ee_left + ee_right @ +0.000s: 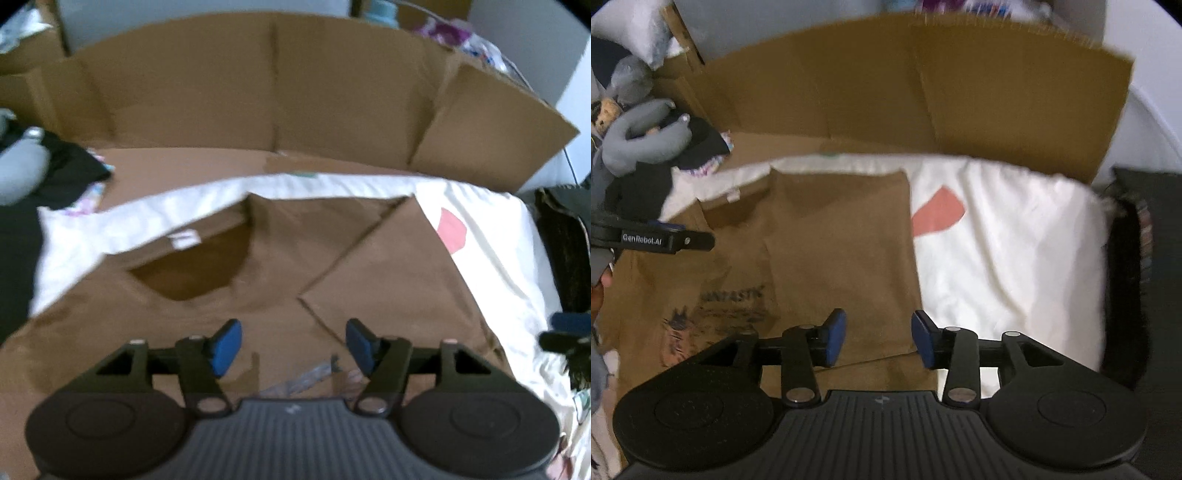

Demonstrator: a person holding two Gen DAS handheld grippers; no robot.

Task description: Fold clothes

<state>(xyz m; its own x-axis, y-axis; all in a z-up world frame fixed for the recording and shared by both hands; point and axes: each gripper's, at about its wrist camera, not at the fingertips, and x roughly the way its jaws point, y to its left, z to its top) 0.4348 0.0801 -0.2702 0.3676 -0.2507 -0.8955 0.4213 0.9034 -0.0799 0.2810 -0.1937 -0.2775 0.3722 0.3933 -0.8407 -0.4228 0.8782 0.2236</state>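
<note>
A brown T-shirt [266, 258] lies flat on a white sheet, collar toward the far side, with one side folded inward over its middle. In the right wrist view the same brown shirt [834, 236] shows a dark printed graphic at lower left and a folded panel with a straight right edge. My left gripper [293, 345] hovers open above the shirt's lower middle, holding nothing. Over the folded panel's lower edge my right gripper [879, 338] is open too, nothing between its blue pads. The left gripper's black body [661, 240] enters the right wrist view from the left.
A white sheet [1008, 251] with a pink patch [938, 216] covers the surface right of the shirt. Opened cardboard [258, 85] stands behind. A grey plush toy [639, 125] and dark clothes [70, 166] lie at the left; a dark object [1126, 288] borders the right edge.
</note>
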